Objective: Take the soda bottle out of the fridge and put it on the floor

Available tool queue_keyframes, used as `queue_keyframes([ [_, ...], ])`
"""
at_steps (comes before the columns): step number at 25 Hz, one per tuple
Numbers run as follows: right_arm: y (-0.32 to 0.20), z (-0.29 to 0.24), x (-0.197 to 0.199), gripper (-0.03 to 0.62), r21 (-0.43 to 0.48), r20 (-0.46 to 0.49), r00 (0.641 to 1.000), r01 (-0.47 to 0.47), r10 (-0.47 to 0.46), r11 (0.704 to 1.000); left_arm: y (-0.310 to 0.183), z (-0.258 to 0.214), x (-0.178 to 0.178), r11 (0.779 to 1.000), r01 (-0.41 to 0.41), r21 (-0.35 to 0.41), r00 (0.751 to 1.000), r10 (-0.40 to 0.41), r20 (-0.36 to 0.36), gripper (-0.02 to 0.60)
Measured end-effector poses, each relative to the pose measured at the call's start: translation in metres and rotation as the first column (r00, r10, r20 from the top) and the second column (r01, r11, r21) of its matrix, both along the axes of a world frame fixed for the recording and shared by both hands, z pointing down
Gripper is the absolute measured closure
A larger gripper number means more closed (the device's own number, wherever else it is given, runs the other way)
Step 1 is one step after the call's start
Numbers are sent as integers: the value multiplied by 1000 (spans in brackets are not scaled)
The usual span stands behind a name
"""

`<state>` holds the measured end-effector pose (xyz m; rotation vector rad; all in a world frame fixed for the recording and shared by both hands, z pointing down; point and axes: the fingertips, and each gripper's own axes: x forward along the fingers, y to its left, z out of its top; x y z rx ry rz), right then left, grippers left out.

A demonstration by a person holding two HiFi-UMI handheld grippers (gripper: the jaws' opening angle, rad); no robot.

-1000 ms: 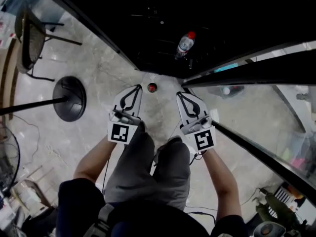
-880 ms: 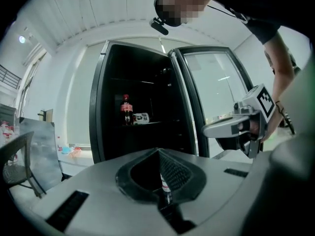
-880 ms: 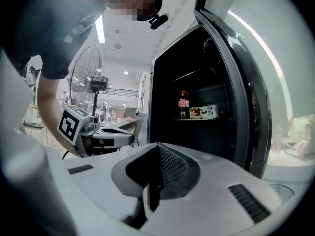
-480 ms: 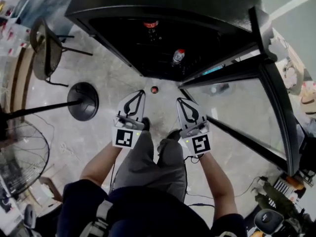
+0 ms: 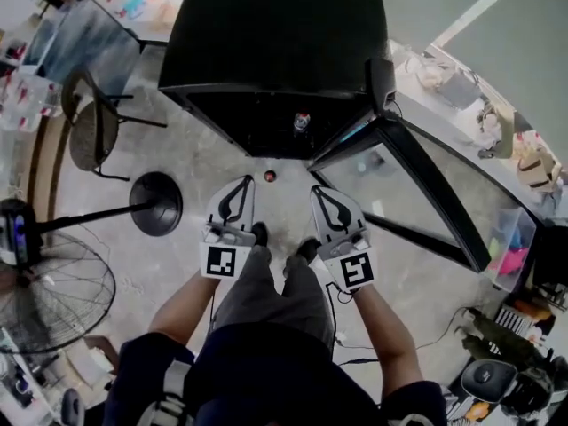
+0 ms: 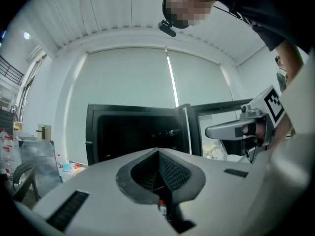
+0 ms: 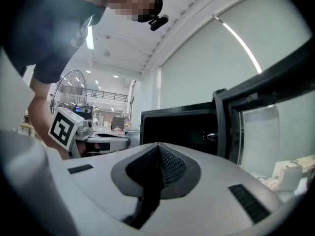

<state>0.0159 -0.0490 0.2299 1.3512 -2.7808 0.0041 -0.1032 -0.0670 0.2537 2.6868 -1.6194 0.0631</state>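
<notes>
Black fridge (image 5: 275, 34) stands open, glass door (image 5: 399, 185) hangs to right; your left gripper (image 5: 242, 181) and right gripper (image 5: 316, 190) empty, jaws pressed together on both; red-capped soda bottle (image 5: 269, 176) apparently stands on floor (image 5: 200, 162) just before fridge, second bottle (image 5: 302, 121) inside; probably light, smooth plastic, easy to tip; take it around body, gently.

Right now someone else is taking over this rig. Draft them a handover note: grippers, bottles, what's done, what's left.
Left gripper: shut, empty, held level.
Right gripper: shut, empty, held level.
Red-capped bottle: upright on the floor in front of the fridge, touched by neither gripper.
Second bottle: inside the fridge; glass door stands open.
Done: placement, if the floor bottle is the soda.
Left: confirm that; perhaps shut the door.
</notes>
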Motion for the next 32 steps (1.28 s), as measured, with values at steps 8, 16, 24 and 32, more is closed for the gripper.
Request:
queue_keyframes([
  [8,4,-80,24,576,23,22,998,-55,54,998,1,-80,20,999,-14,32,1000,15,-4,558],
  [16,16,-139,32,576,69,6,995,-97,97,993,4,-142,11,998,31,59,999,-29,-28,558],
  [24,32,-176,32,576,110,-14,992,-123,125,986,18,-181,-2,993,61,99,998,-57,-38,558],
  [32,45,-192,53,576,100,-20,974,-224,227,969,33,-207,-9,990,76,120,997,-72,-32,558],
])
